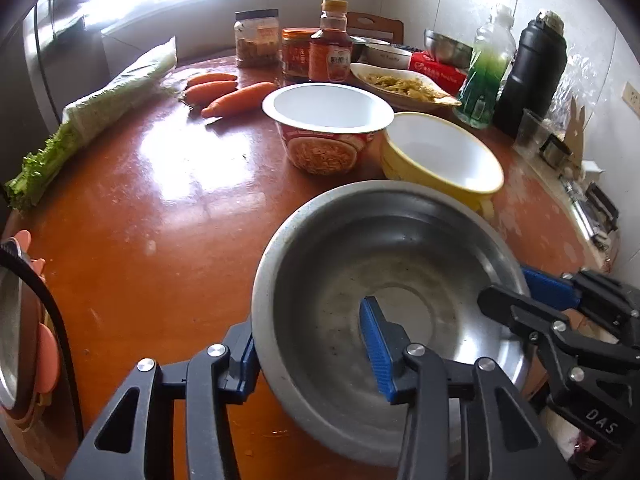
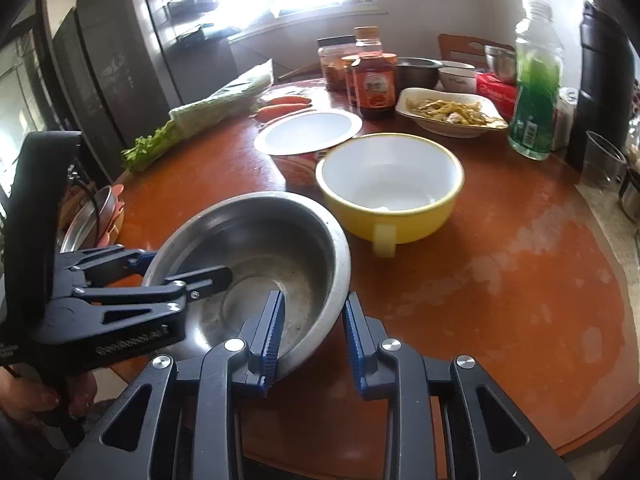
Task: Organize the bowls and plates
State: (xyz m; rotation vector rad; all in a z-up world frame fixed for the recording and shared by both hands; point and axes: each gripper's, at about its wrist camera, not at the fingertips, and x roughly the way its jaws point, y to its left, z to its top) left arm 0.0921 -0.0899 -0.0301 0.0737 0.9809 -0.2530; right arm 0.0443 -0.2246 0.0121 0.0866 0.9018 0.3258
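Observation:
A steel bowl (image 1: 400, 248) (image 2: 260, 232) sits on the round brown table (image 1: 160, 208) (image 2: 520, 280) near its front edge. My left gripper (image 1: 308, 328) (image 2: 188, 266) straddles the bowl's left rim, one blue pad against the outside wall and the other inside, apart from the wall. My right gripper (image 2: 313, 298) (image 1: 506, 286) straddles the right rim with its pads closed against the wall. Behind stand a yellow handled bowl (image 1: 440, 156) (image 2: 390, 184), a red noodle cup (image 1: 326, 120) (image 2: 308, 132) and a white plate of food (image 1: 404, 86) (image 2: 448, 112).
Carrots (image 1: 236, 98), wrapped celery (image 1: 112, 96), jars and a sauce bottle (image 1: 332, 48), a green bottle (image 2: 534, 92), a black flask (image 1: 532, 76) and a plastic cup (image 2: 602, 160) crowd the back. Stacked steel and pink plates (image 2: 92, 220) lie past the table's left edge. A hand (image 2: 36, 396) holds the left gripper.

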